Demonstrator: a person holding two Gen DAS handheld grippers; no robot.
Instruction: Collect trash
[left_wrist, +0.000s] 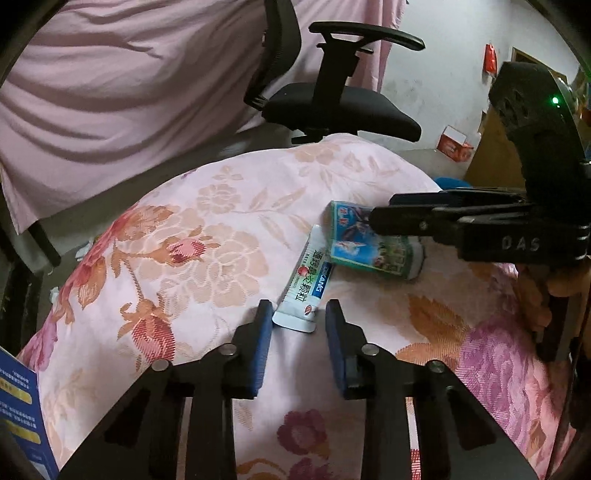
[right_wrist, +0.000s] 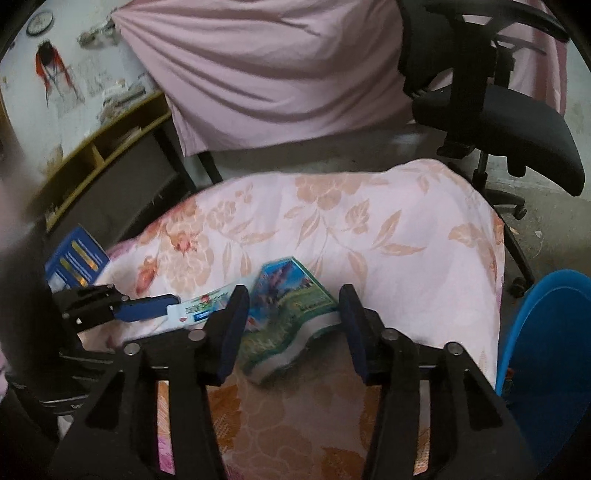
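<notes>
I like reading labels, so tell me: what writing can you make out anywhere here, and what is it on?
"DAS": raised letters on the right gripper body.
"...KANG": white on a blue band of the sachet; the first letters are unclear.
Chinese characters down the sachet: visible, too distorted for me to read surely.
Green pack: printed pictures, text too blurred.
Blue booklet: lines of text too small.
Red box: unreadable.

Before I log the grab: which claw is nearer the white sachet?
Left. The left claw straddles the white sachet's end; the right claw is beside it, around the green packet.
</notes>
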